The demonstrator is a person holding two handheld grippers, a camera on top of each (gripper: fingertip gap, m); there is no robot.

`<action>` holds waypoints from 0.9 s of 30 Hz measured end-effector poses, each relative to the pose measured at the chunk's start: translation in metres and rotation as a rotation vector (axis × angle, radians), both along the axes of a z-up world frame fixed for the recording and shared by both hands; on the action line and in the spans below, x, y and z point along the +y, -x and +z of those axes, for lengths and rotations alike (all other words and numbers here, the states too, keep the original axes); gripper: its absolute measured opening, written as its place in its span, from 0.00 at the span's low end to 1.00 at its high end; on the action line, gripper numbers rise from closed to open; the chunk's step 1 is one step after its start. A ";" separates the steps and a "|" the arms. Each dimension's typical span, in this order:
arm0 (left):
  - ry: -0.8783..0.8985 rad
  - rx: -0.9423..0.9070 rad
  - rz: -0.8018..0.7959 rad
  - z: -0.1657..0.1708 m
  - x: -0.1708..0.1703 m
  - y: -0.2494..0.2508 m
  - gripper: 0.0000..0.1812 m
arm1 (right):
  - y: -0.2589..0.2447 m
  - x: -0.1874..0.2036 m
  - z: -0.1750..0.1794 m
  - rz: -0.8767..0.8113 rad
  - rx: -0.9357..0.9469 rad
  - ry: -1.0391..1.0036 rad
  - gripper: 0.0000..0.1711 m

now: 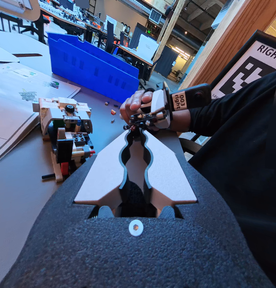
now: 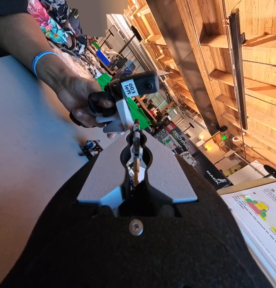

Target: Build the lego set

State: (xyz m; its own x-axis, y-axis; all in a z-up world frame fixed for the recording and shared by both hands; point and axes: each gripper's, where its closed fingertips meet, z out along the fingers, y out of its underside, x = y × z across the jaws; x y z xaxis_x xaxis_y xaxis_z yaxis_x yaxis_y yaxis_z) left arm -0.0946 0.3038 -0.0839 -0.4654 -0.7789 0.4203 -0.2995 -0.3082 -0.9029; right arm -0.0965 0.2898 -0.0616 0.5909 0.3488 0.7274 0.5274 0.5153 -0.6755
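At the centre of the left wrist view, the left hand-held gripper (image 1: 135,135) has its jaws nearly together, tips clamped on a small dark subassembly (image 1: 140,120) held above the bench (image 1: 17,194). The right hand-held gripper (image 1: 161,112) shows beyond it at centre right, meeting the same piece. In the right wrist view, the right hand-held gripper (image 2: 135,137) is clamped on that thin piece, which runs up the middle between its jaws. The left hand (image 2: 81,99) grips the other tool at upper left. The larger lego model (image 1: 64,134) stands on the bench at left centre, near loose parts (image 1: 113,111), a blue bin (image 1: 93,68) and an open booklet (image 1: 14,87).
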 end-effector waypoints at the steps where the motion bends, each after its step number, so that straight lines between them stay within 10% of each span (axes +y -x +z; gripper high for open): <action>1: -0.017 -0.008 -0.002 0.001 -0.002 0.000 0.07 | -0.002 0.000 0.002 0.007 0.026 0.012 0.04; 12: -0.104 -0.038 -0.002 0.007 -0.010 0.002 0.23 | -0.007 0.001 0.003 -0.002 0.019 0.006 0.04; 27: 0.073 -0.019 -0.076 0.011 -0.012 0.007 0.22 | 0.002 -0.003 -0.001 -0.025 -0.123 -0.069 0.03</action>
State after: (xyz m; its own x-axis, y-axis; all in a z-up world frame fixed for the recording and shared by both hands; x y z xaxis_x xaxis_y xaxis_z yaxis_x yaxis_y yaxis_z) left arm -0.1015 0.2918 -0.0732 -0.5307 -0.7087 0.4648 -0.3076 -0.3500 -0.8848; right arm -0.0980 0.2864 -0.0624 0.5035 0.2814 0.8169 0.6177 0.5438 -0.5681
